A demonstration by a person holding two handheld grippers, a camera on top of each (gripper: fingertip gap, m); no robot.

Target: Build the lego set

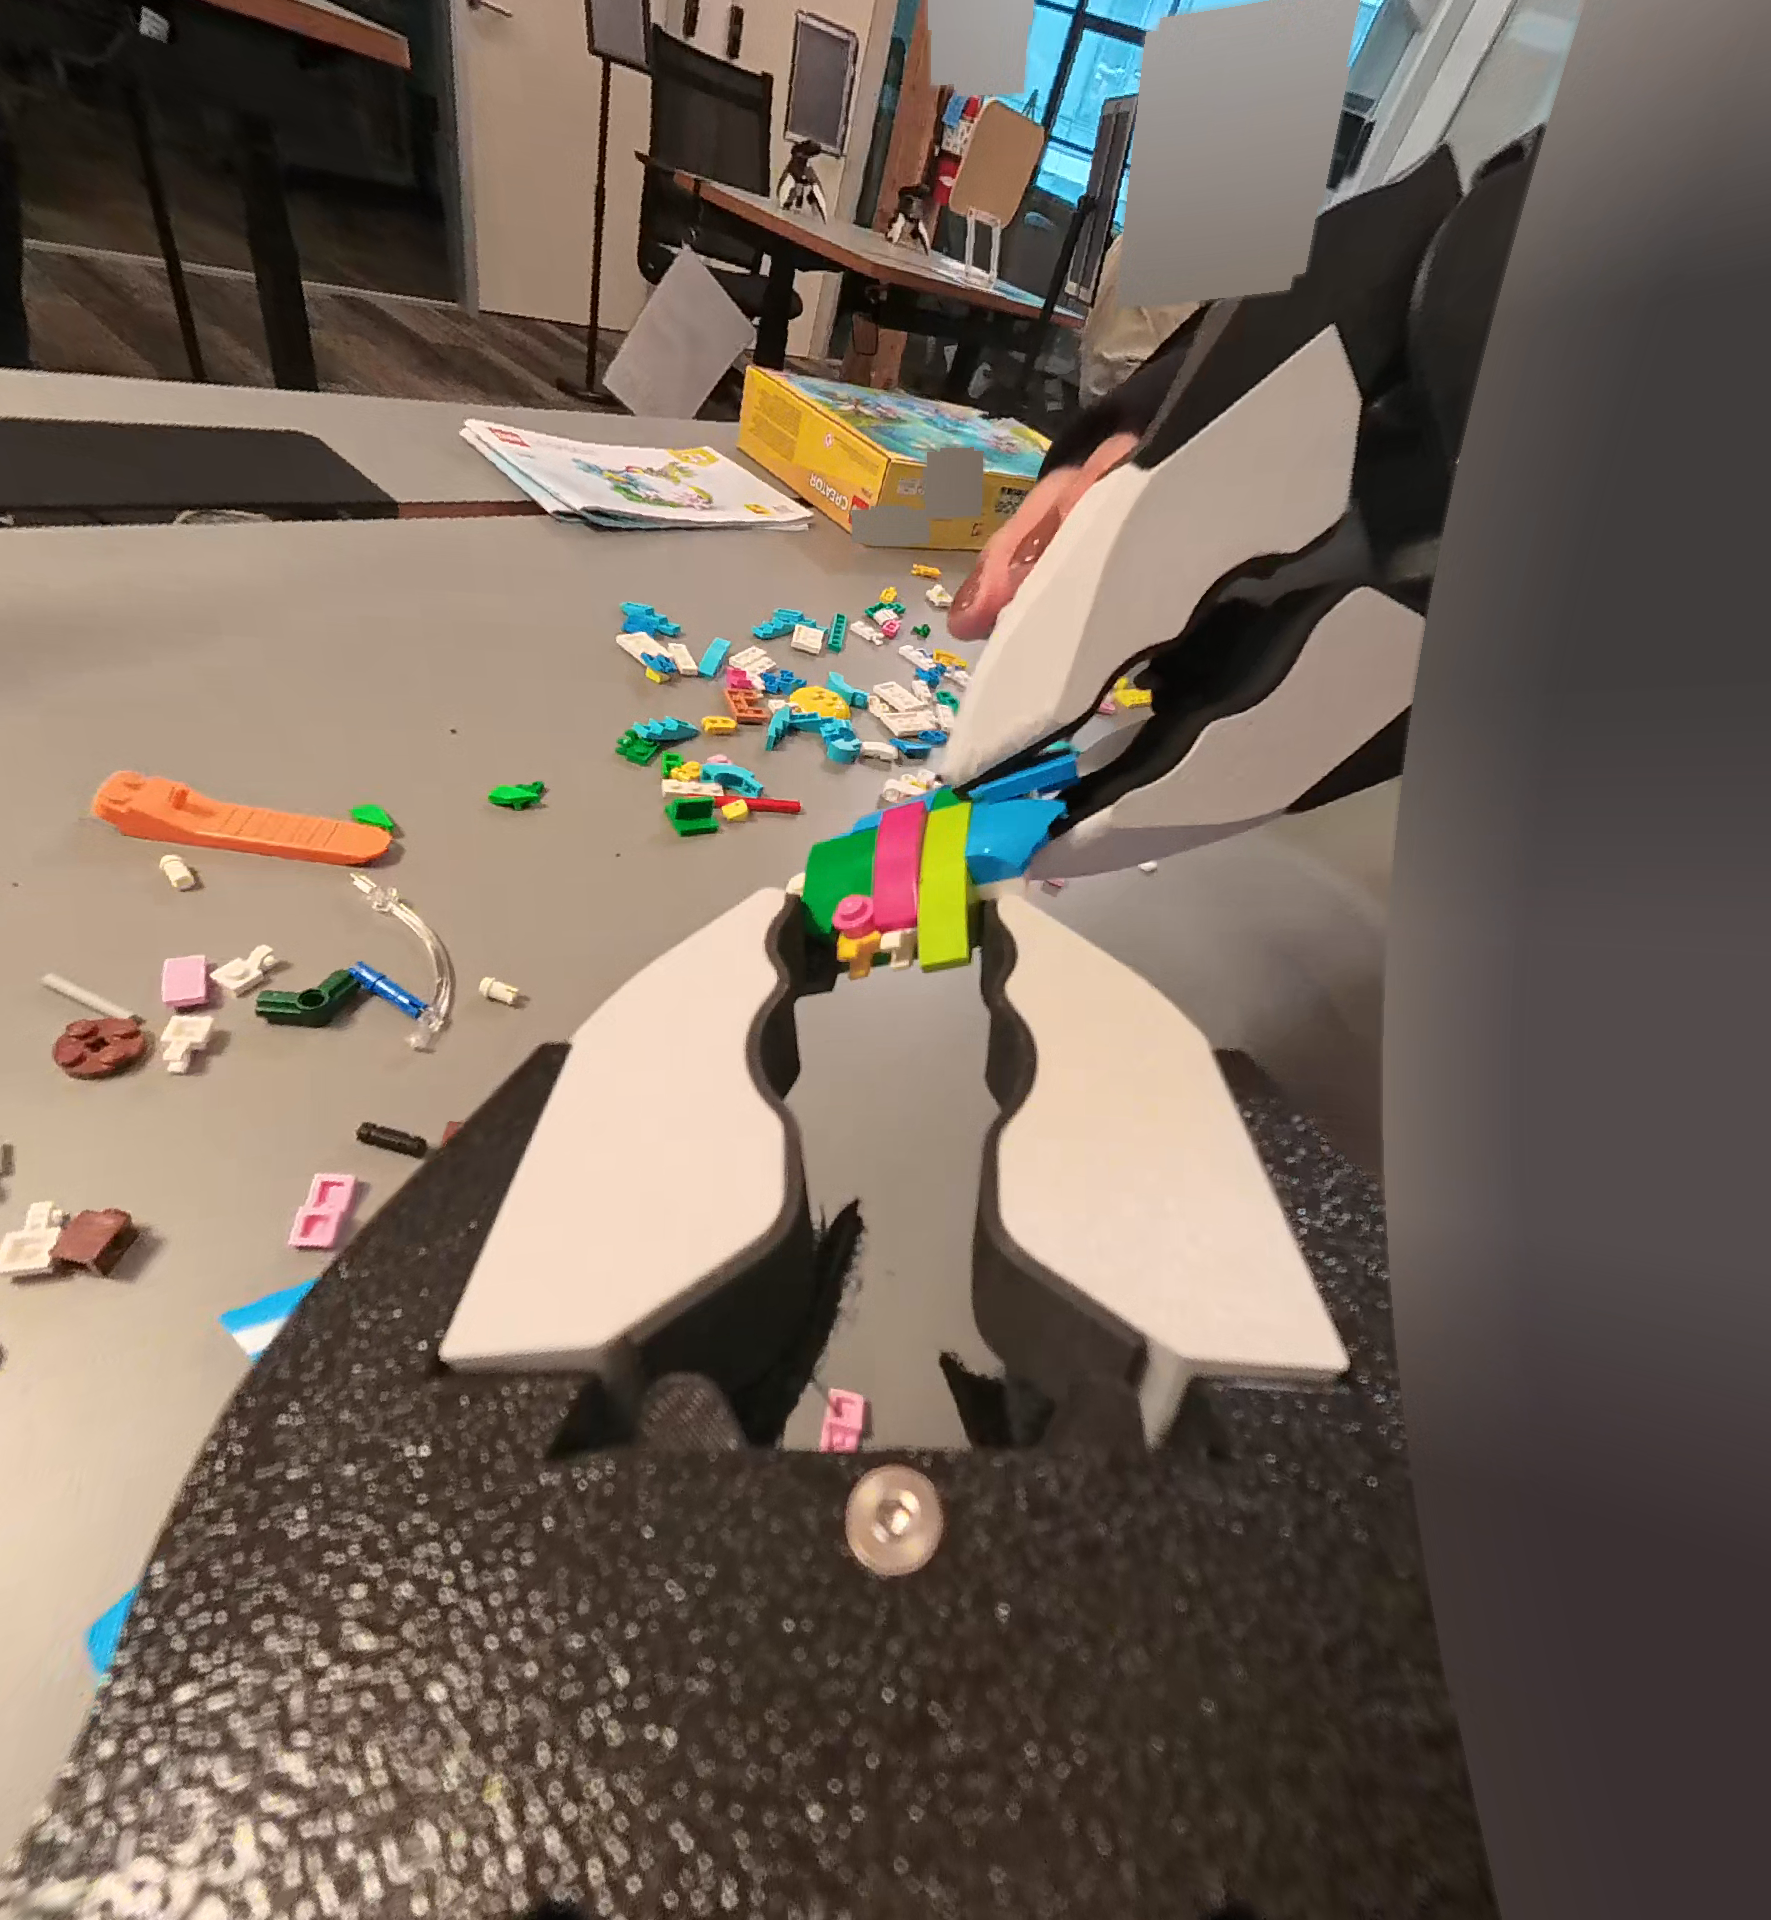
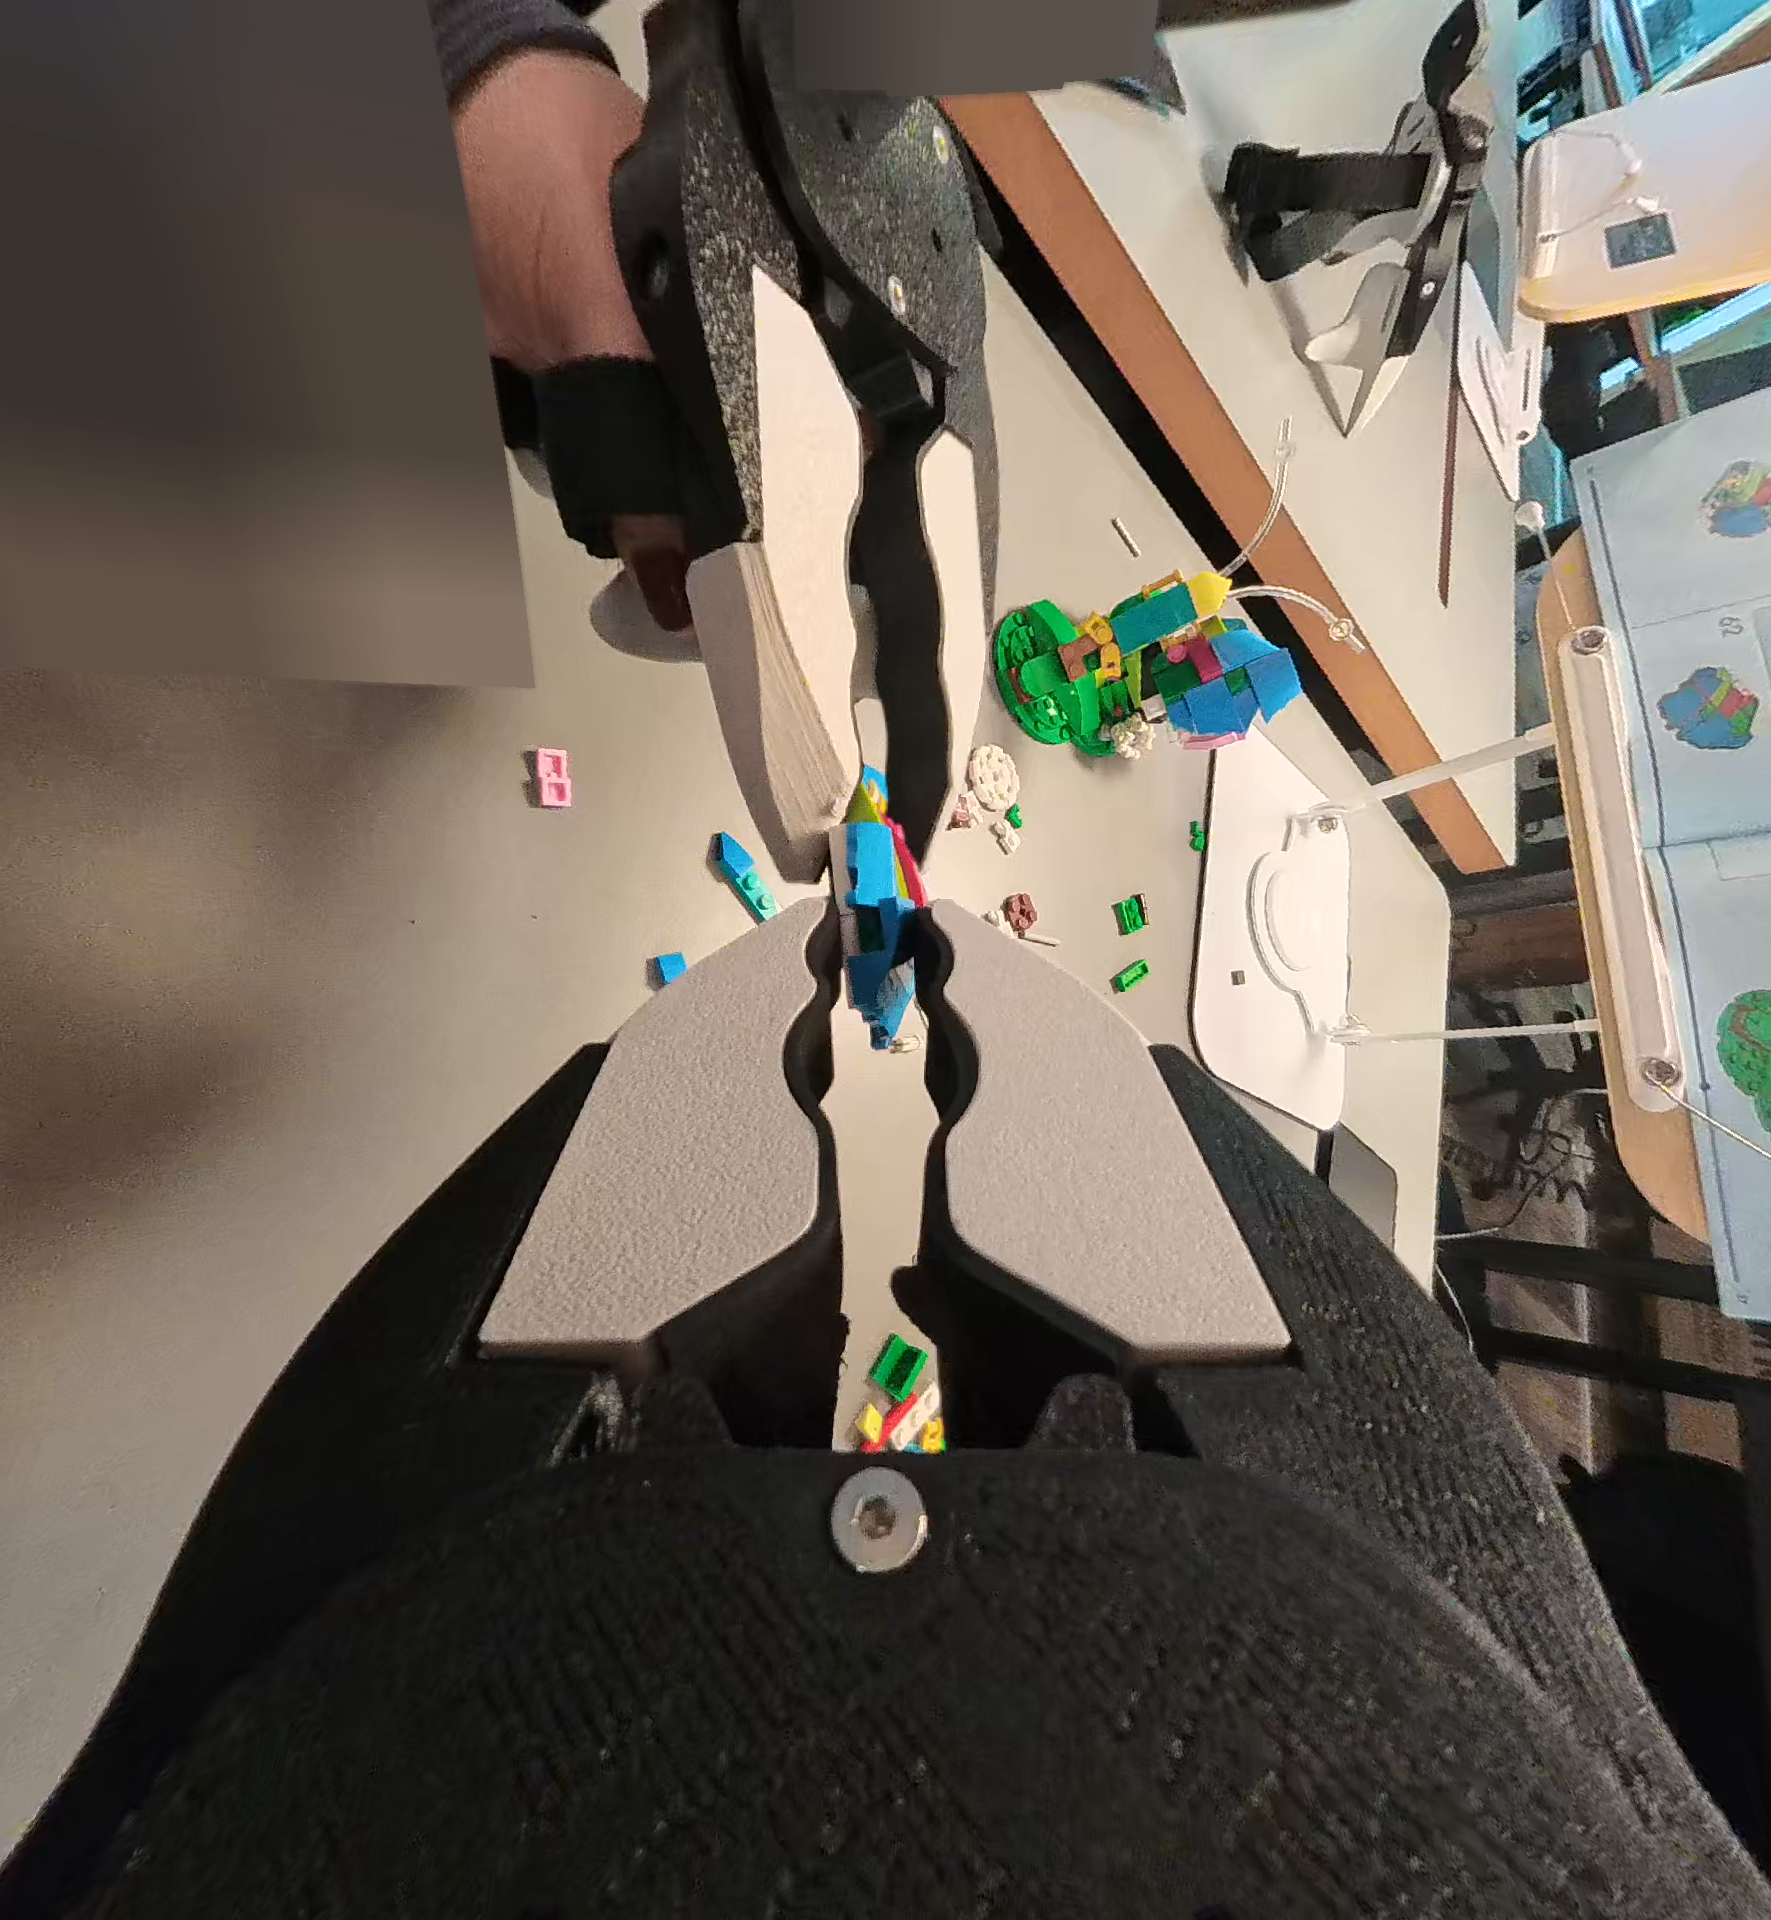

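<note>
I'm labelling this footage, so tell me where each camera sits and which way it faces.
Left wrist view: on the left tongs, looking across the grey table at loose bricks; the right tongs enter from the right.
Right wrist view: on the right tongs, looking down at the table; a gloved hand holds the left tongs.
Shared: the colourful lego assembly, gripped by both.

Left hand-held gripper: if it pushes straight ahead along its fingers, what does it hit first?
Probably the right hand-held gripper, gripping the far end of the small colourful lego assembly that the left hand-held gripper already holds. Depth is uncertain.
</note>
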